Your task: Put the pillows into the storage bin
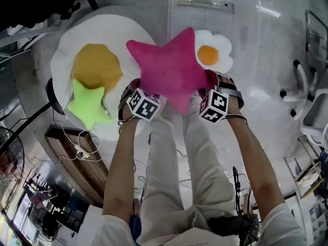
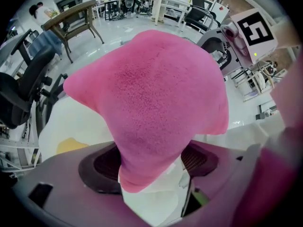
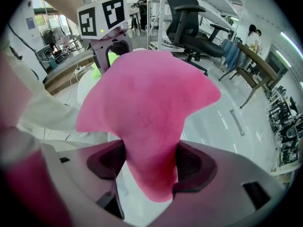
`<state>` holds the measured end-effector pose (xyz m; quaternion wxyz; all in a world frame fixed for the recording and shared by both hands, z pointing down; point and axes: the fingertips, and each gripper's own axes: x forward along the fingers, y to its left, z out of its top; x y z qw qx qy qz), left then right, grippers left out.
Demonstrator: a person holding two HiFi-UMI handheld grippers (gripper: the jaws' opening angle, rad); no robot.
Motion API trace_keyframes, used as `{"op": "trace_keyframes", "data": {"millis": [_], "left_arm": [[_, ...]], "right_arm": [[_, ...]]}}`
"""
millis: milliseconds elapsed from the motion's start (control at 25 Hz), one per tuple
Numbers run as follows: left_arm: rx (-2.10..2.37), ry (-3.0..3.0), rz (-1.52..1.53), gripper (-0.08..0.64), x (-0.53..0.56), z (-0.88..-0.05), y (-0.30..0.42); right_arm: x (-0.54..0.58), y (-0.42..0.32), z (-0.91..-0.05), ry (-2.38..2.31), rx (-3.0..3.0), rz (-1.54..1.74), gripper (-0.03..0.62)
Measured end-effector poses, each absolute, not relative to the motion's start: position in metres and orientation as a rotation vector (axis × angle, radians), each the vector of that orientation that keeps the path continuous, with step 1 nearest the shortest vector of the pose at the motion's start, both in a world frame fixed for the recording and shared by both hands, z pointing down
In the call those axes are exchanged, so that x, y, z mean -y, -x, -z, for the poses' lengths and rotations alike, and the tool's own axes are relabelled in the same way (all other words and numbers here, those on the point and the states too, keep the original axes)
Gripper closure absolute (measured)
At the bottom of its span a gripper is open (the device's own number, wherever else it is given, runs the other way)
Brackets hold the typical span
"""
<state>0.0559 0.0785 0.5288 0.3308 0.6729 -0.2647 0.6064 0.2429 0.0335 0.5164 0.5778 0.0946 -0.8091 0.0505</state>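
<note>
Office chair [image 3: 182, 8], wooden table [image 2: 71, 14]

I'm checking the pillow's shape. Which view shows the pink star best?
The head view: it shows the pink star nearly whole, with its outline clear. Each gripper view shows only one tip of it, close up, pinched between the jaws.

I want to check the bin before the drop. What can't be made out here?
Storage bin: head view, cut off by the top edge; glare on its clear walls, so whether the small egg pillow lies inside is unclear.
Both gripper views: the pink star pillow hides the bin.
</note>
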Motion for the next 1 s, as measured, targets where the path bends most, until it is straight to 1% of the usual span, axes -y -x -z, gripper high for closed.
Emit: {"op": "trace_keyframes", "data": {"millis": [480, 1000], "left_arm": [[0.508, -1.831, -1.669, 0.158, -0.041, -0.553, -0.149], [0.532, -1.767, -1.614, 0.156, -0.017, -0.579, -0.217]], "right_arm": [[-0.025, -0.340, -0.536, -0.344, 1.841, -0.252, 0.265], [0.015, -0.407, -0.563, -0.260, 1.760, -0.216, 0.259]]}}
